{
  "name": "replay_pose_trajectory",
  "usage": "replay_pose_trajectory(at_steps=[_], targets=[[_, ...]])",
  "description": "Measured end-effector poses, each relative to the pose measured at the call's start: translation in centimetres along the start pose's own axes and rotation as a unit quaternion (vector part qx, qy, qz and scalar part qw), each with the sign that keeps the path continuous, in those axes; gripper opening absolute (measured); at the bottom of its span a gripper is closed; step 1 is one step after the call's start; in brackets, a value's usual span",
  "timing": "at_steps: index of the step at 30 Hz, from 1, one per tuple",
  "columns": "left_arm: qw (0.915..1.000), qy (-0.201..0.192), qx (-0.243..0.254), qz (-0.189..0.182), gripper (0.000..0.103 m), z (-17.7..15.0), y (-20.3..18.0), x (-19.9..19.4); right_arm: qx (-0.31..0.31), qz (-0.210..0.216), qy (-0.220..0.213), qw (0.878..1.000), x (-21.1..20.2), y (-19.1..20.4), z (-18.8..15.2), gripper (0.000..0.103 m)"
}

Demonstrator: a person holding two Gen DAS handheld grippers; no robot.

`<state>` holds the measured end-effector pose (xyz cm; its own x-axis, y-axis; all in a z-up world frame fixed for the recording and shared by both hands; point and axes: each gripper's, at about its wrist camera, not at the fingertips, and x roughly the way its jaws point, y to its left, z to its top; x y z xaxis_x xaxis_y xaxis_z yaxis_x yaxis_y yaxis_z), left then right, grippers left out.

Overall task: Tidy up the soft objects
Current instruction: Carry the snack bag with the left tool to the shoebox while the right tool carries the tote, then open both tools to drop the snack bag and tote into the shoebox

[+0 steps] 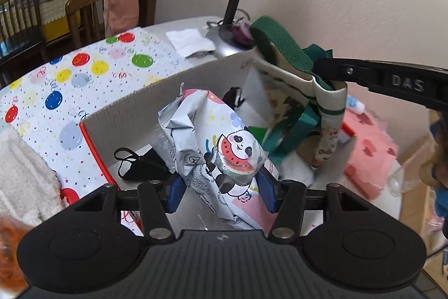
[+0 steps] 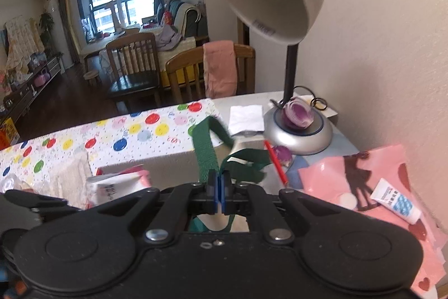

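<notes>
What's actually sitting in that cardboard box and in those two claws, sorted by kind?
Panda-print soft pack, clamped in the left gripper: 1
Fabric bag with green straps, pinched by the right gripper: 1
Black face mask on the cardboard box floor: 1
Total: 3
</notes>
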<state>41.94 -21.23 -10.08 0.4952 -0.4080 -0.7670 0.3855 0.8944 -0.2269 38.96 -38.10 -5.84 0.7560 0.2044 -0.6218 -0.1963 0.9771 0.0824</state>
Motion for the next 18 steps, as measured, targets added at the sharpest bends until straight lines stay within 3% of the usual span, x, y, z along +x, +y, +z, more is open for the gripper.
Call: replay_pose_trajectory(at_steps=[10, 18], targets=[[0.9991, 0.034, -0.022, 0.013, 0.054, -0.7, 0.7, 4.0, -0.009, 0.037, 0.048, 0.998, 3.2, 2.4, -2.1, 0.001], [0.9981, 0.051, -0.023, 0.025, 0.054, -1.2, 0.5, 5.1, 0.028, 0.062, 0.086, 0.994, 4.9, 2.7, -3.7, 0.003]])
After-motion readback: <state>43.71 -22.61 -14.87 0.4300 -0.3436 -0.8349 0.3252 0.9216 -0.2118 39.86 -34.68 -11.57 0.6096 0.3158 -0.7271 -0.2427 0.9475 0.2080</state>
